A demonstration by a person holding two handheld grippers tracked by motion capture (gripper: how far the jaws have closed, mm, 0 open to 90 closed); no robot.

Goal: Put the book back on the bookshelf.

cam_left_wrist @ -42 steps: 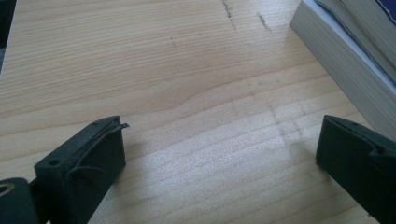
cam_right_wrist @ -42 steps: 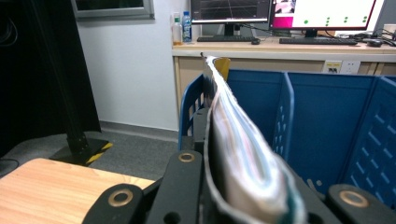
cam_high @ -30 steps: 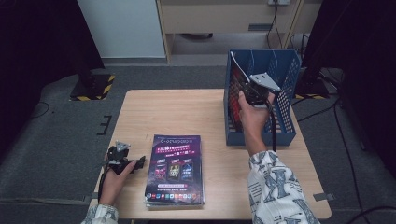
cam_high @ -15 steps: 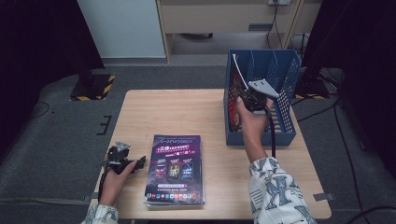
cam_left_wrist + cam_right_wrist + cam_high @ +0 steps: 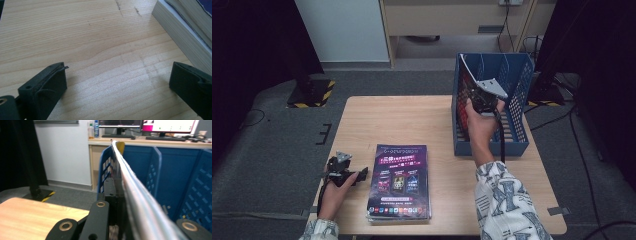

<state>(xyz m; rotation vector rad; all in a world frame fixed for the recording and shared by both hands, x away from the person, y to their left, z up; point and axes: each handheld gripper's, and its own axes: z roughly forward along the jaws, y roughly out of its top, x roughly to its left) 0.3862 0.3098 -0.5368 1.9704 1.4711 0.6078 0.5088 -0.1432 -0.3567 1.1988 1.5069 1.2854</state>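
Note:
My right gripper (image 5: 475,94) is shut on a thin magazine (image 5: 466,70), held upright and edge-on over the left slot of the blue file rack (image 5: 517,137). In the right gripper view the magazine's edge (image 5: 132,187) runs up between the jaws, with the rack's dividers (image 5: 155,167) behind it. Its jaws have just closed a little tighter on the magazine. My left gripper (image 5: 361,173) rests open on the table near the front left, just left of a stack of magazines (image 5: 398,182). Nothing lies between its fingers in the left gripper view (image 5: 117,75), and the stack's side (image 5: 180,32) is at the right.
The wooden table (image 5: 402,120) has bare room in its middle and back left. The rack stands at the table's right back corner. Grey floor and dark stands surround the table, and a desk with monitors (image 5: 120,125) stands behind.
The right hand with the magazine has shifted only slightly at the rack. The left hand has stayed still.

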